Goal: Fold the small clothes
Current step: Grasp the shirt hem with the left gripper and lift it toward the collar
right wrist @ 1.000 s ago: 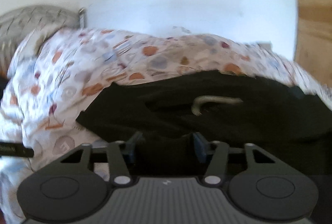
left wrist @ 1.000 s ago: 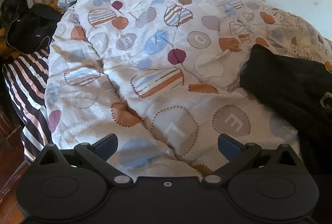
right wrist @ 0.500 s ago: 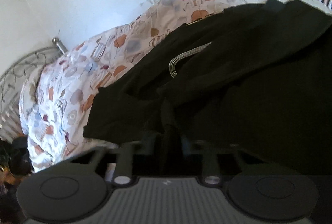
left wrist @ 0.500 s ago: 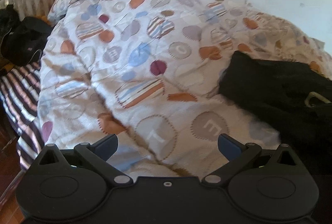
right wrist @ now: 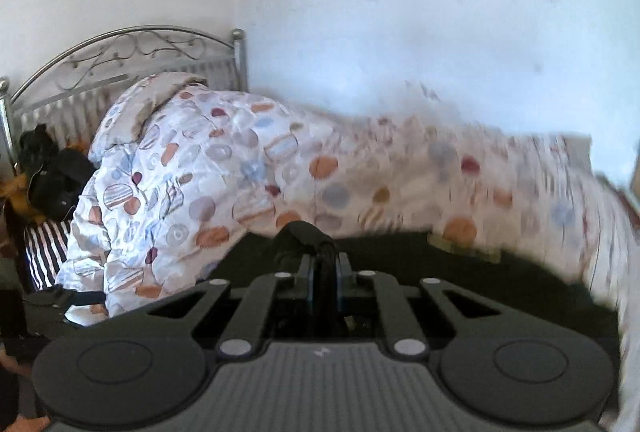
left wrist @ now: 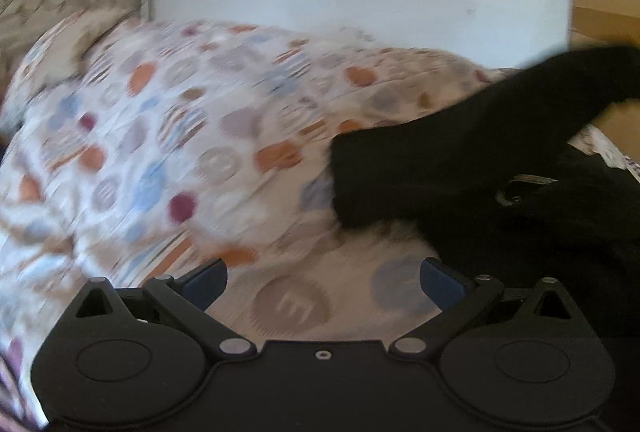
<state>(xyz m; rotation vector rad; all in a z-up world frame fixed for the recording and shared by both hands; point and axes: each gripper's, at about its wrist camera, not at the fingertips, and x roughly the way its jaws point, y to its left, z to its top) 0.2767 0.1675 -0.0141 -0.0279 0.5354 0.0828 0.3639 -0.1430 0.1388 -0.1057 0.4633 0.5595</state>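
Lifted since earlier, one black garment (right wrist: 304, 232) sits in the closing right hand-held gripper (right wrist: 324, 272); left hand-held gripper (left wrist: 322, 278) gapes empty.

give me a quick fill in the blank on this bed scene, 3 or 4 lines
1. The right gripper has its jaws closing on a fold of the ____ garment.
2. The left gripper has its jaws wide apart with ____ between them.
3. The garment lies partly on a patterned ____.
4. The headboard behind the pillow is made of ____.

Missing words: black; nothing; quilt; metal
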